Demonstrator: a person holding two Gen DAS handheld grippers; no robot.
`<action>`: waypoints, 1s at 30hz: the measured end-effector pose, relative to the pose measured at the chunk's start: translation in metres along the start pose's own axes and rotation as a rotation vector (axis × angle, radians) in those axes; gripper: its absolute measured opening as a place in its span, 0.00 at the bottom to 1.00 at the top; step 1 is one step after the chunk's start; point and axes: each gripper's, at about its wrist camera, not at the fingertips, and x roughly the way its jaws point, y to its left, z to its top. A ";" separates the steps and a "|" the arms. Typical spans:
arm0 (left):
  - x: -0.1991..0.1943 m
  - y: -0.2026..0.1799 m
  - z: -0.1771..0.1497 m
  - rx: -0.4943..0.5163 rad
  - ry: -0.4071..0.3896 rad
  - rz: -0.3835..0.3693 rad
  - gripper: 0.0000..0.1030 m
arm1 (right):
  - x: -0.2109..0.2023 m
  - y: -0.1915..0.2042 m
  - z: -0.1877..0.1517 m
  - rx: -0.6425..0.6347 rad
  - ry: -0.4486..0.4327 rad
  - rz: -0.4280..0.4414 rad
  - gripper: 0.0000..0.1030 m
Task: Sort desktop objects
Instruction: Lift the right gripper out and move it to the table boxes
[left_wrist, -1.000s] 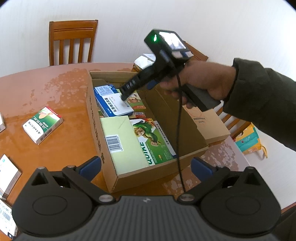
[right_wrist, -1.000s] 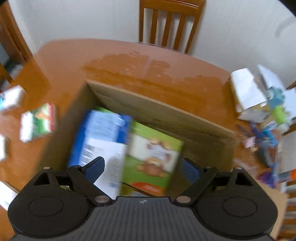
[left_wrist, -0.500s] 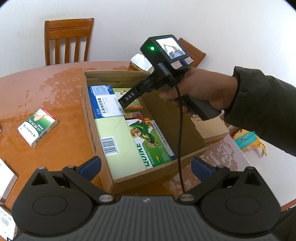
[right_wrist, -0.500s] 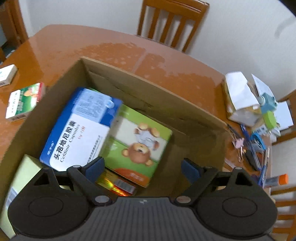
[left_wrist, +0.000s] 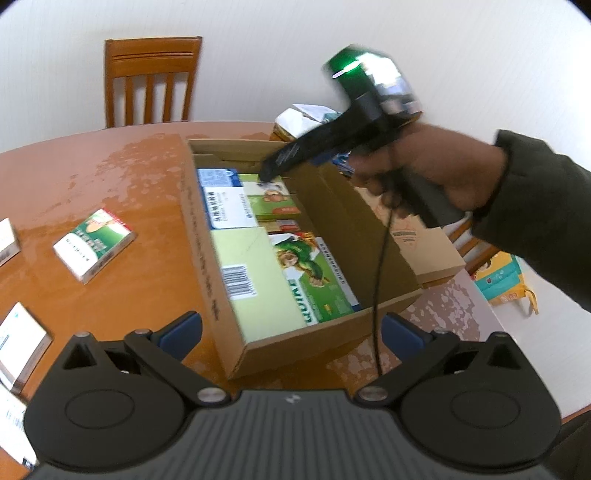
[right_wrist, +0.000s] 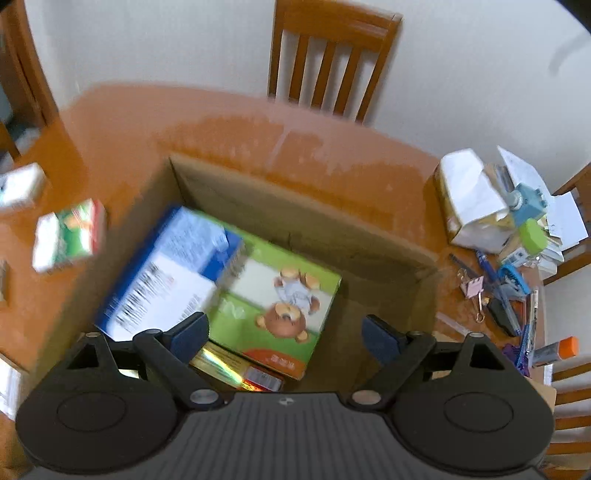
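An open cardboard box (left_wrist: 201, 236) stands on the brown table. Inside lie a blue-and-white medicine box (left_wrist: 225, 201), a green bear box (left_wrist: 273, 199), a pale green box with a barcode (left_wrist: 255, 280) and a green monkey box (left_wrist: 314, 273). A person's hand holds my right gripper (left_wrist: 267, 175) above the box's far end, pointing steeply down. In its own view my right gripper (right_wrist: 286, 334) is open and empty over the bear box (right_wrist: 280, 291) and the blue-and-white box (right_wrist: 166, 273). My left gripper (left_wrist: 291, 332) hangs open and empty near the box's front corner.
A green-and-white packet (left_wrist: 94, 243) and white boxes (left_wrist: 18, 343) lie loose on the table left of the box. Pens, clips and a white carton (right_wrist: 472, 199) crowd the table to the right. A wooden chair (right_wrist: 332, 59) stands behind. A smaller cardboard box (left_wrist: 424, 243) sits at the right.
My right gripper has lifted away from the blue-and-white box and now hangs higher over the box, jaws open throughout. The boxes inside have not moved. My left gripper has barely shifted.
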 end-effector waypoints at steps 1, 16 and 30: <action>-0.004 0.002 -0.002 -0.002 -0.004 0.010 1.00 | -0.012 0.002 0.003 0.010 -0.042 0.045 0.90; -0.041 0.068 -0.036 -0.119 -0.032 0.150 1.00 | -0.017 0.234 0.069 -0.961 -0.257 0.511 1.00; -0.064 0.134 -0.054 -0.216 -0.012 0.181 1.00 | 0.114 0.397 0.129 -1.366 0.017 0.560 1.00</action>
